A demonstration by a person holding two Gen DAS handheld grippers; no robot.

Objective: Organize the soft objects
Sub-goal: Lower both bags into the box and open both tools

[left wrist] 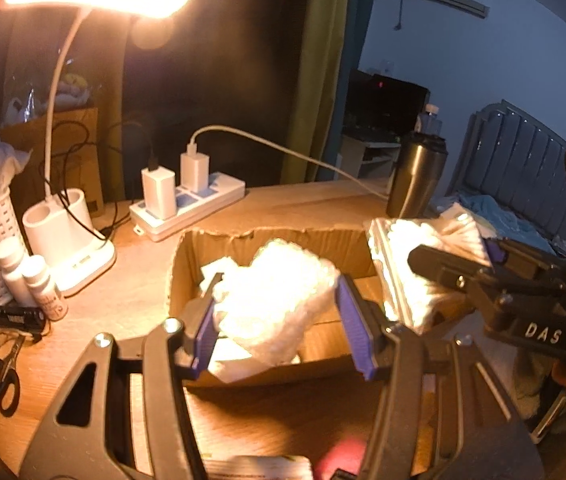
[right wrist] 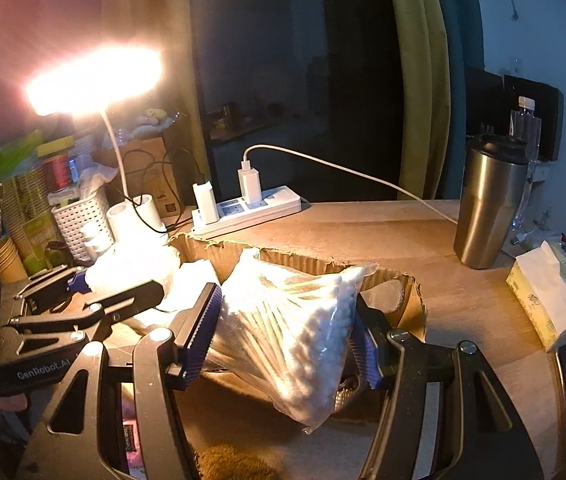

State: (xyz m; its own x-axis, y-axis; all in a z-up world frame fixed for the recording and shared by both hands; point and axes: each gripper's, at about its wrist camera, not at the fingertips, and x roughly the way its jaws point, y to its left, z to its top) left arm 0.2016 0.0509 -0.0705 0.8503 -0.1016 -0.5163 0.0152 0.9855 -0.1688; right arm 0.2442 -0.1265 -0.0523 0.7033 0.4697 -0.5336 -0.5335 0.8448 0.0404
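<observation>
lamplit wooden desk (right wrist: 463,292) bears torn cardboard box (left wrist: 267,240).

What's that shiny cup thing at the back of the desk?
Start at the cardboard box mid-desk, then look toward the far right corner. The steel tumbler stands upright there, beside a tissue pack; it is the only tall metal thing, with a dark lid.
</observation>
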